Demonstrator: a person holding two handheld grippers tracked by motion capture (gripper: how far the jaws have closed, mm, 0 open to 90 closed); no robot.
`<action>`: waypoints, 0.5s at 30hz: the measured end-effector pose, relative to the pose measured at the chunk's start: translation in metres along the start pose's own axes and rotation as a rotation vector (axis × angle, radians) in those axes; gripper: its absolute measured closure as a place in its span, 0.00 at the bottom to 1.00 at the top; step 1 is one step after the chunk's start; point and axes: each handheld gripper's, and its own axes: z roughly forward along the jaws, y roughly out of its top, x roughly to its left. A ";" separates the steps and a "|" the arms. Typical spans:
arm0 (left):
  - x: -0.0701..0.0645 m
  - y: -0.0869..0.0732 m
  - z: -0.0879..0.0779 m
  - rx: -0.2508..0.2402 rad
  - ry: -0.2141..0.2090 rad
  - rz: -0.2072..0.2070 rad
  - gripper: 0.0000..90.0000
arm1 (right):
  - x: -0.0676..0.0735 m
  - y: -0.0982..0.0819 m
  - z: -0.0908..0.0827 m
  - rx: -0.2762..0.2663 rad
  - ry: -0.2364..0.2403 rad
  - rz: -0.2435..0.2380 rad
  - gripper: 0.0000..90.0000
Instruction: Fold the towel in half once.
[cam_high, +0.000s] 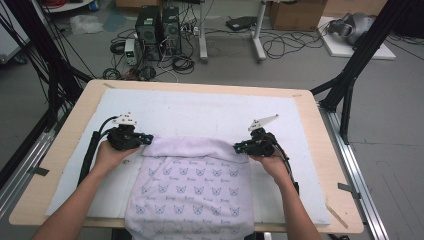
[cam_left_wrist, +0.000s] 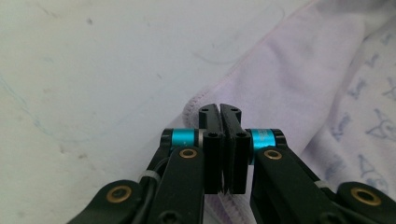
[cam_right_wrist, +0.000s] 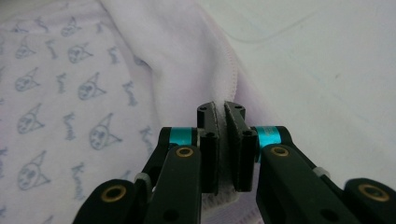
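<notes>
now the left gripper (cam_high: 148, 139) pinches the towel's (cam_high: 192, 187) edge at 9 o'clock, and the right gripper (cam_high: 237, 147) pinches it at 3 o'clock. the towel lies on the white mat (cam_high: 200, 112), hanging off at 6 o'clock. one uneven pull could make it slip out.

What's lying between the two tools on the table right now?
In the high view, the folded-over plain edge of the lilac cat-print cloth spans from the left tool to the right tool; nothing else.
</notes>
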 end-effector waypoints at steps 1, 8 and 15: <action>-0.002 0.001 -0.004 -0.018 0.003 -0.001 0.97 | 0.004 0.002 -0.004 -0.012 -0.004 -0.014 0.94; -0.021 0.004 -0.040 -0.098 -0.009 0.047 0.97 | 0.032 0.005 -0.040 -0.092 -0.014 -0.079 0.94; -0.068 -0.037 -0.077 -0.076 -0.044 0.132 0.96 | 0.086 -0.029 -0.059 -0.133 0.047 -0.147 0.94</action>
